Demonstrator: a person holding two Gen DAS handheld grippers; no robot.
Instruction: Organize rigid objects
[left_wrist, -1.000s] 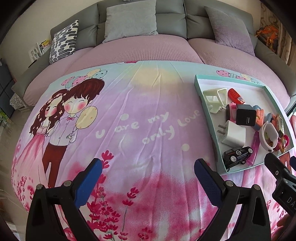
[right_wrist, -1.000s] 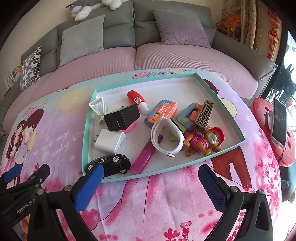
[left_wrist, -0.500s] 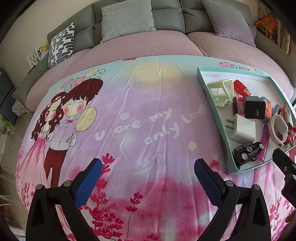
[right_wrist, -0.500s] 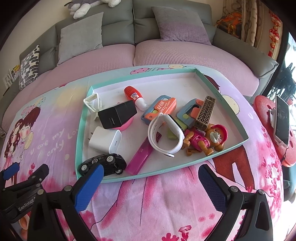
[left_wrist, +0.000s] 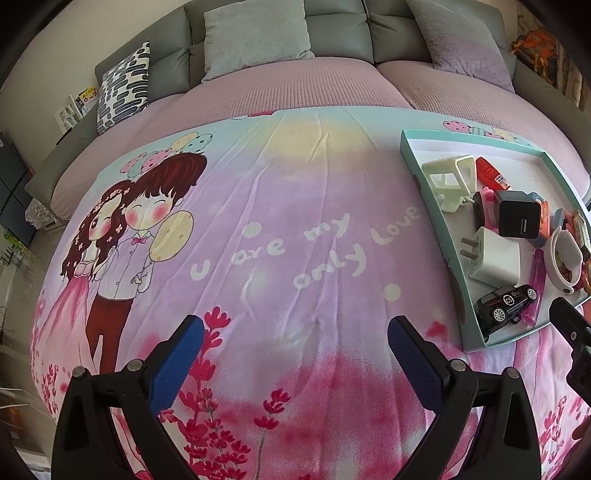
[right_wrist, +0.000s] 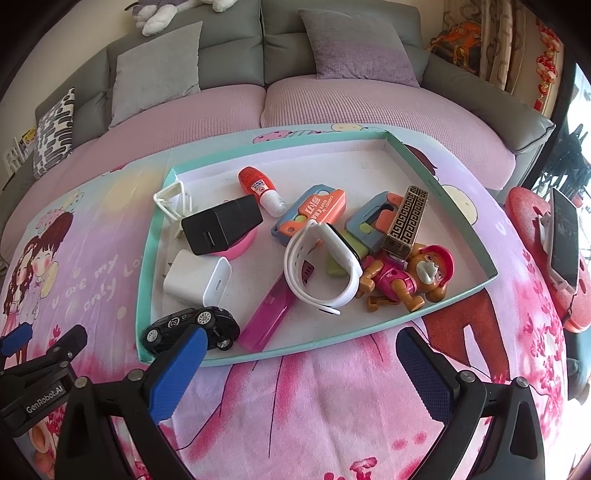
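Left hand-held gripper (left_wrist: 295, 354): jaws spread wide, nothing between the blue pads, hovering over a bare stretch of the cartoon-print cloth (left_wrist: 295, 229) that covers the worktop. Right hand-held gripper (right_wrist: 299, 362): jaws also wide apart and empty, poised just short of the near rim of the teal tray (right_wrist: 146, 258).

All the rigid items sit inside the tray, which lies on the cloth to the right of the left gripper. Contents, from the right wrist view:
- black toy car (right_wrist: 192, 328) in the near-left corner, close to the right gripper's left pad (right_wrist: 177, 373)
- white charger (right_wrist: 197, 282) just behind the car, prongs pointing left
- black charger (right_wrist: 221, 229) resting on a pink round item (right_wrist: 242, 245)
- white plastic stand (right_wrist: 170, 197) in the far-left corner
- red-and-white glue bottle (right_wrist: 260, 190), lying down
- magenta flat bar (right_wrist: 269, 317), partly under the white watch band (right_wrist: 321, 269)
- orange-and-blue case (right_wrist: 314, 214) and a second blue-orange piece (right_wrist: 375, 229)
- brown patterned block (right_wrist: 404, 221), leaning tilted
- dog figure in pink (right_wrist: 406, 277) at the near-right, lying on its back

A grey sofa (right_wrist: 258, 44) with cushions stands behind. A phone (right_wrist: 563, 236) rests on a red stool to the right.
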